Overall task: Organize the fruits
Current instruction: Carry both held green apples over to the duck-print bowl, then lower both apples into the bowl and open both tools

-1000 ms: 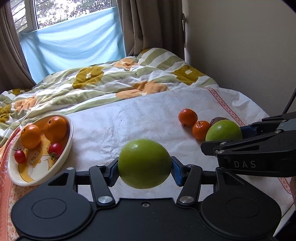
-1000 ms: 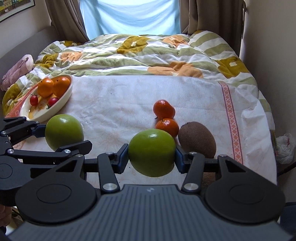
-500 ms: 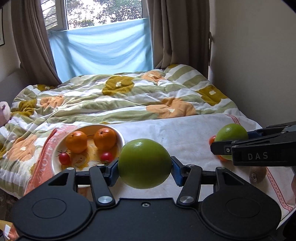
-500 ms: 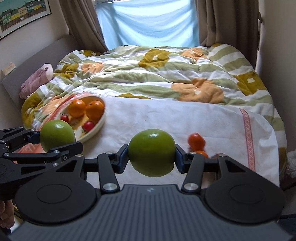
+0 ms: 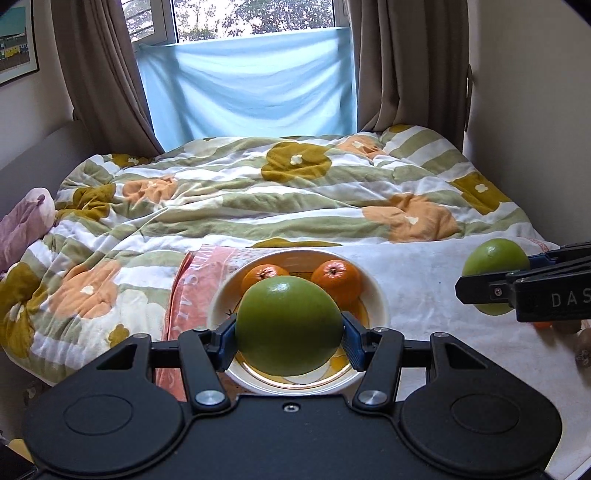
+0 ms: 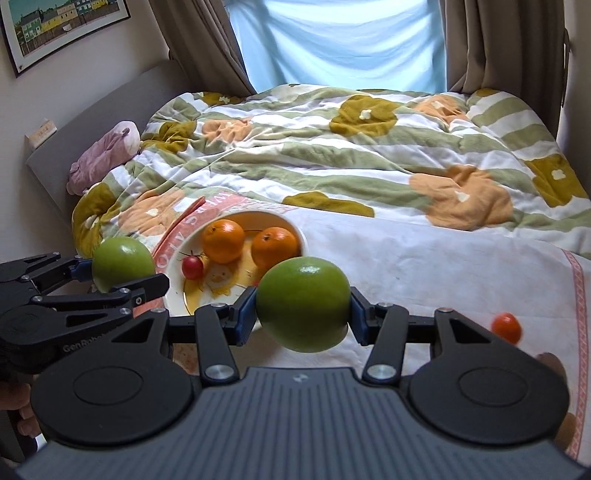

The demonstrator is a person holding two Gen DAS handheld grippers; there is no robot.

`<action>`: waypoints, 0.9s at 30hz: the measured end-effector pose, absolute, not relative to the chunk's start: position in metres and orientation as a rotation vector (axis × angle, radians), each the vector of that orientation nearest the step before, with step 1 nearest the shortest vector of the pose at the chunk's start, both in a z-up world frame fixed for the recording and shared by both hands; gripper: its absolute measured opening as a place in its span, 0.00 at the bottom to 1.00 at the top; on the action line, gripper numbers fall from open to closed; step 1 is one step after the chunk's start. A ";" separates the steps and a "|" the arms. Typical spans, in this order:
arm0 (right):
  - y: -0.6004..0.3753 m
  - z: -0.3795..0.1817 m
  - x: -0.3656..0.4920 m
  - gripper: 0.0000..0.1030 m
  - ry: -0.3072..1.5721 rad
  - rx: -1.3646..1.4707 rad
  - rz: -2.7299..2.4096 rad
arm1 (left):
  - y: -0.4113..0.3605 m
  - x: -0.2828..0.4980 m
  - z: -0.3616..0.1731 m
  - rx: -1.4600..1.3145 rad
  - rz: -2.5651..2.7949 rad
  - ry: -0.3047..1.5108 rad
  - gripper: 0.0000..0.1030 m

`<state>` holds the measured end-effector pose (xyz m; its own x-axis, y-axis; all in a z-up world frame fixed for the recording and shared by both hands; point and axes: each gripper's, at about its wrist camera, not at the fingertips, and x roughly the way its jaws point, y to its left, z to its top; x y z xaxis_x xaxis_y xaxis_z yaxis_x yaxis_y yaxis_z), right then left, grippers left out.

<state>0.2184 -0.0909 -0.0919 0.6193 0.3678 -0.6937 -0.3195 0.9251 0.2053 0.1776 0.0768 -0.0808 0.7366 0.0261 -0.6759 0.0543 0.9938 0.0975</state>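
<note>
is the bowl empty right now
No, the bowl holds two oranges and a small red fruit, seen in the right wrist view.

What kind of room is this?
Most likely a bedroom: a bed with a flowery quilt, a curtained window, and a framed picture on the wall.

quilt (image 5: 280, 192) - floral | blue sheet (image 5: 255, 85) - window | plush (image 6: 107, 155)
</note>
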 end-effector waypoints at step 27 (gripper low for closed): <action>0.008 -0.137 0.276 0.64 0.911 0.062 0.240 | 0.127 0.232 -0.159 0.240 -0.252 0.828 0.88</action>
